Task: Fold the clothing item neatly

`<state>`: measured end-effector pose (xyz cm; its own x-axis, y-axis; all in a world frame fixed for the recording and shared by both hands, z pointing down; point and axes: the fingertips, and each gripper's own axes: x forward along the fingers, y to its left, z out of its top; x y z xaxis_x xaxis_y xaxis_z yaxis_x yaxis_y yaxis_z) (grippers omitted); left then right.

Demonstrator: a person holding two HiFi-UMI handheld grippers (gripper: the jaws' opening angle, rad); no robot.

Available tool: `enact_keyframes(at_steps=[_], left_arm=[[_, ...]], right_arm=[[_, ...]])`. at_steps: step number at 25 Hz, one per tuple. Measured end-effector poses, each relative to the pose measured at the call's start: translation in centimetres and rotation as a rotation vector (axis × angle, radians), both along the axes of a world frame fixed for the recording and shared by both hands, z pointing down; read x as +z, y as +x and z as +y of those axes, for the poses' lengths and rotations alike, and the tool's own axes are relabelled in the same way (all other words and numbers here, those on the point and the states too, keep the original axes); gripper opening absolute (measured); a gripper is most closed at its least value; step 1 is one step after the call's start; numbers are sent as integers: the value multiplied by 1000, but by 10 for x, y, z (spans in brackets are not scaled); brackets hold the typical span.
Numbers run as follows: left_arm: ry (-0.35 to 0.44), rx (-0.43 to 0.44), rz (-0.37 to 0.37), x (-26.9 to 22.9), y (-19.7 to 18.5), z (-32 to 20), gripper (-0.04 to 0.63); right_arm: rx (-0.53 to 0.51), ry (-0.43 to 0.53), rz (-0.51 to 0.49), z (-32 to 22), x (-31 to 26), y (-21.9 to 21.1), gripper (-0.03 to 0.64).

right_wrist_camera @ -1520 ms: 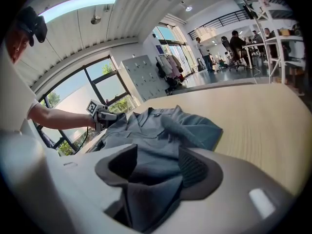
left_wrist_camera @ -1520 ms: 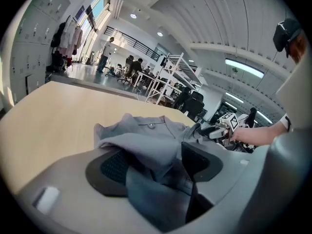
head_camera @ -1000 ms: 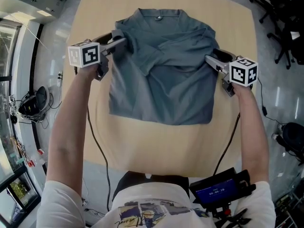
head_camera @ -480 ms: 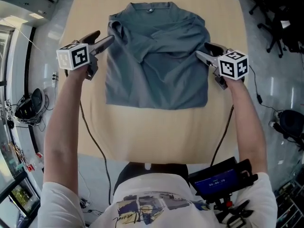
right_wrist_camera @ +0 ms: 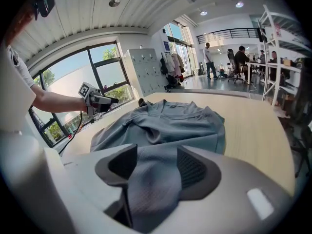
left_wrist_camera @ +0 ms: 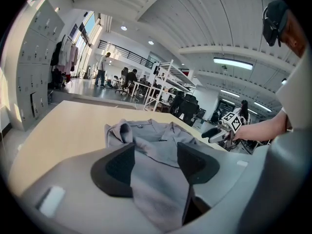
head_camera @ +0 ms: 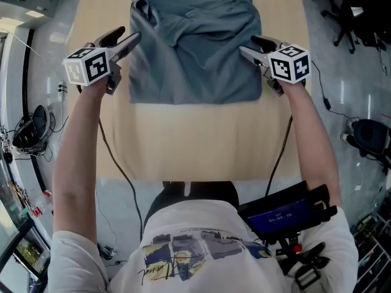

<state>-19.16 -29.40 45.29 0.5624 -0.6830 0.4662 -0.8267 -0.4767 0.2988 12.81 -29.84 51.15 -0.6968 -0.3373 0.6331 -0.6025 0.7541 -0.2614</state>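
Observation:
A grey-blue shirt (head_camera: 192, 47) lies flat on the wooden table (head_camera: 183, 139), collar at the far side, both sleeves folded in over its front. My left gripper (head_camera: 127, 35) hovers at the shirt's left edge. Its jaws have just been closing a little but still stand apart. In the left gripper view the shirt (left_wrist_camera: 156, 140) shows in the gap of that gripper (left_wrist_camera: 155, 152), and the pads do not press on it. My right gripper (head_camera: 247, 44) is at the shirt's right edge, jaws apart. The shirt (right_wrist_camera: 170, 121) fills the gap of that gripper (right_wrist_camera: 156, 155).
Black cables hang from both grippers over the table's near edge. A black device with a lit screen (head_camera: 284, 212) sits at the person's waist. Office chairs (head_camera: 360, 11) stand right of the table, and grey lockers (left_wrist_camera: 34, 82) stand to its left.
Both grippers have drawn back along the shirt's sides from the folded sleeves toward the person. The head view has shifted, so table and shirt sit higher in the picture.

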Motion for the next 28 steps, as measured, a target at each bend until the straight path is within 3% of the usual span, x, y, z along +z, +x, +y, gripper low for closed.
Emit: enact_keyframes(at_steps=[4,10,17,23,28], left_arm=[[15,12,-29,-2,9,19,185],[83,18,-44,-30,9,71,20],[88,37,23,-47,9,148,8],[91,101,-65,-59,16,234,8],[121,134,-38,-78,20,303,8]], right_arm=[[-2,44,47,14,-2,3,234],[64,147,120,46,-31,10,145],[116,169,126,114,-46,13,85],[155,188,102,189,-69,8,3],[186,223,89,255,-94,-8,3]])
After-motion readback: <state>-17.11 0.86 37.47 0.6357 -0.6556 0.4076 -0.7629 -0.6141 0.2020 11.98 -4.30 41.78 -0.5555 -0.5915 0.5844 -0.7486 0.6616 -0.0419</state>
